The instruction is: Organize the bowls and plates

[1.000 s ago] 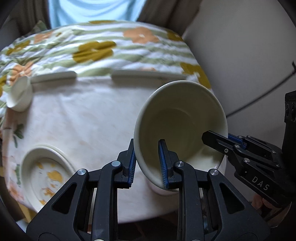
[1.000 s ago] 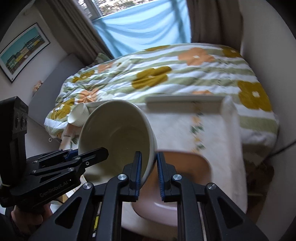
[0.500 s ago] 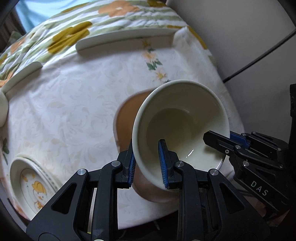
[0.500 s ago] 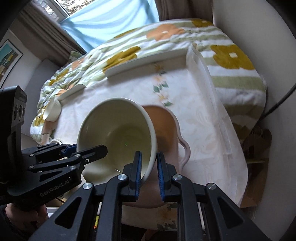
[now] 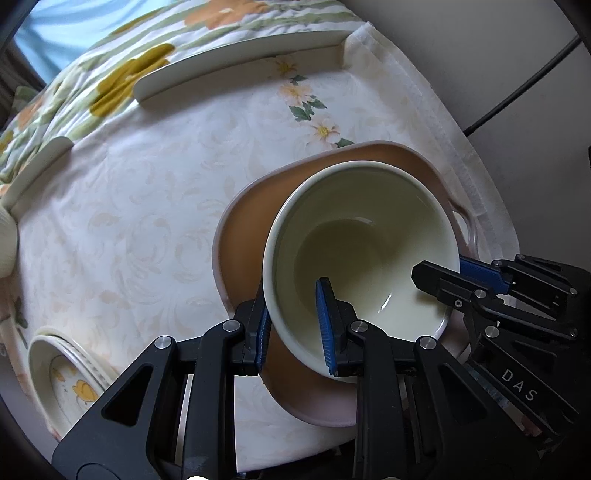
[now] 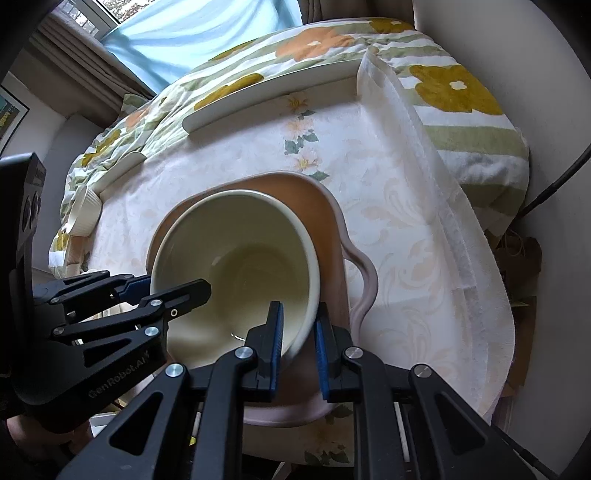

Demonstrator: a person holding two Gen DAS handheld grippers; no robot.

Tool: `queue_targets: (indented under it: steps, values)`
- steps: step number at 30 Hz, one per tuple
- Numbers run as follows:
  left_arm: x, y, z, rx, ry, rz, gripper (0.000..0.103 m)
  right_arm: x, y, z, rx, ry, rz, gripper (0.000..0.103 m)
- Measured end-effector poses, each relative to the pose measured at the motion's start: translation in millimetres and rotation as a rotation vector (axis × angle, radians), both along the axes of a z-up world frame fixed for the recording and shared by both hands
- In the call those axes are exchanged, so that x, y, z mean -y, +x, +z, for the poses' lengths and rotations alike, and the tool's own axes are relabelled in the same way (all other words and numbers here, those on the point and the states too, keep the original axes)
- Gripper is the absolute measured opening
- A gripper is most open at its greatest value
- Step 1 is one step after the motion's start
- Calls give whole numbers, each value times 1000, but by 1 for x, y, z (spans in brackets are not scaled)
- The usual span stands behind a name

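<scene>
- Cream glazed bowl (image 5: 364,236), one only, is pinched by both grippers at once: the left gripper (image 5: 293,325) is clamped on its rim at one side, one blue pad inside and one outside, and the right gripper (image 6: 298,330) is clamped on the opposite rim the same way.
- One pink tray (image 5: 251,229) with a cut-out handle lies on the counter (image 5: 122,221) under a pale floral cloth; the bowl sits tilted over the tray, and whether its base touches cannot be told.
- Two flat white plates stand along the far edge of the counter: a long one (image 5: 236,70) and a shorter one (image 5: 35,162) to its left.
- One ribbed white cup (image 6: 83,214) lies on its side at the counter's far left corner.
- Only the left wrist view shows a stack of patterned plates (image 5: 70,380) with yellow motifs near the counter's front left edge; their number cannot be counted.
- Only the right wrist view shows a window with a blue curtain (image 6: 184,33) and a framed picture's edge (image 6: 11,122); a flowered bedspread (image 6: 454,88) shows in both.
</scene>
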State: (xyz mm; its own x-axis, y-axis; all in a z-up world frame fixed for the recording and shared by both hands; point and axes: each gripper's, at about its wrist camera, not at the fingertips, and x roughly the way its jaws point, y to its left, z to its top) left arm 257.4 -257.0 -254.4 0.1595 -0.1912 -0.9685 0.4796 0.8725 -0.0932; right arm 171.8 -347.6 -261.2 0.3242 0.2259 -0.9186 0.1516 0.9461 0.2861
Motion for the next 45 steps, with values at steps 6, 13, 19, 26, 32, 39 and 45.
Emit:
queue_targets:
  steps: [6, 13, 19, 26, 32, 39, 45]
  values:
    - [5, -1, -1, 16, 27, -8, 20, 0, 1, 0, -2, -7, 10, 15]
    - [8, -1, 1, 17, 48, -10, 20, -2, 0, 4, -13, -28, 21, 15]
    - [11, 0, 1, 13, 72, -3, 21, -1, 0, 6, -25, -26, 26, 15]
    - [15, -2, 13, 72, 110, -16, 21, 0, -1, 16, -13, -35, 23, 15]
    - [11, -6, 30, 100, 91, -2, 21, 4, -8, 28, 17, -44, 19, 15]
    - [-10, -17, 91, 241, -20, 78, 21, 8, -19, 74, 145, -63, 33, 15]
    - [-51, -32, 146, 414, -84, 218, 21, 1, -24, 111, 276, -95, 76, 15]
